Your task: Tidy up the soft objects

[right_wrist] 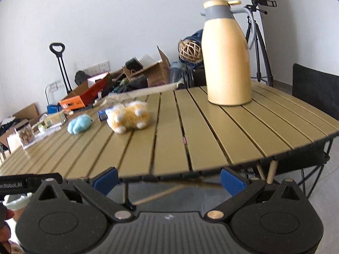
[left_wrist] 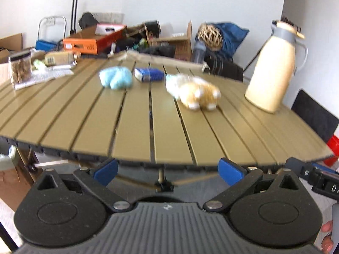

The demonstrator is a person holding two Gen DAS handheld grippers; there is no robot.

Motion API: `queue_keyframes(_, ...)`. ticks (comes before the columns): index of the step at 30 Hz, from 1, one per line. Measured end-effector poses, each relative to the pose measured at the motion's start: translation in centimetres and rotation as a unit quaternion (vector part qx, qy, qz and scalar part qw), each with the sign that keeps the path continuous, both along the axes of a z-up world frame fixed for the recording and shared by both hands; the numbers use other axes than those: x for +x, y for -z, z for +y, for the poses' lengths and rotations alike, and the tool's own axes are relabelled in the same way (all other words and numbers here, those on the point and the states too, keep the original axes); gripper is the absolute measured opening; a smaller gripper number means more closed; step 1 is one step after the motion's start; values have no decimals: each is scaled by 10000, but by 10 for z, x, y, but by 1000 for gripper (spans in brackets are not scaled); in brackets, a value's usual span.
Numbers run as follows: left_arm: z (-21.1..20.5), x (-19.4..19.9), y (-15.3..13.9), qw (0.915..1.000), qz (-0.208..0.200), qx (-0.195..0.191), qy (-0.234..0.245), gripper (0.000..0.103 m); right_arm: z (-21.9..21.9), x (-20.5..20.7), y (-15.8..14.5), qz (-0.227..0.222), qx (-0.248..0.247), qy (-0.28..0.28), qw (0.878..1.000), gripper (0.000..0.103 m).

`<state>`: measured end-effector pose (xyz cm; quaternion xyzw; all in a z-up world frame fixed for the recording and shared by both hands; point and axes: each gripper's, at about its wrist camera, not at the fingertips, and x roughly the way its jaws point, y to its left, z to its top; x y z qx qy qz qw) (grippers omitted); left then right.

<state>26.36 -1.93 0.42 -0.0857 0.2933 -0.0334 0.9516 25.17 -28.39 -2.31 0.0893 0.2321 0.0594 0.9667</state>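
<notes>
An orange and white plush toy (left_wrist: pixel 196 93) (right_wrist: pixel 128 116) lies on the slatted olive table (left_wrist: pixel 135 122) (right_wrist: pixel 211 131), toward its far side. A light blue fluffy soft item (left_wrist: pixel 116 80) (right_wrist: pixel 79 124) lies to its left. Between them, farther back, rests a small blue box (left_wrist: pixel 149 74) (right_wrist: pixel 102 114). My left gripper (left_wrist: pixel 168 172) is open, held in front of and slightly below the table's near edge, with nothing between its blue pads. My right gripper (right_wrist: pixel 169 180) is open too, likewise off the near edge, and holds nothing.
A tall cream thermos jug (left_wrist: pixel 273 67) (right_wrist: pixel 226 55) stands at the table's right. A clear jar (left_wrist: pixel 20 68) (right_wrist: pixel 25 134) and papers sit at the left. Boxes, bags and a wicker ball (left_wrist: pixel 211 36) are piled behind. A black chair (right_wrist: pixel 315 93) stands at the right.
</notes>
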Motion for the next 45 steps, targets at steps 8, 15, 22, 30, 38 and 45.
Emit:
queue_keyframes(8,21,27,-31,9988,-345,-168,-319,103,18,28,-28,-368,91,-6,9993,103)
queue_keyframes(15,35,51,-44,9974,-475,-176,-506,103,31,60,-38,-692,384,-239,9966,103)
queue_keyframes(22,48,76,-55,9959,-586,-171,-664,103,41,98,-42,-718,588,-254,9954,103)
queue_keyframes(30,64,109,-62,9944,-599,-252,-829,103,58,135,-51,-803,375,-340,9955,103)
queue_keyframes(38,77,137,-57,9939,-484,-175,-972,103,81,176,-45,-685,80,-372,9969,103)
queue_keyframes(45,92,156,-48,9932,-324,-124,-1108,103,104,216,-27,-186,-323,-552,9978,103)
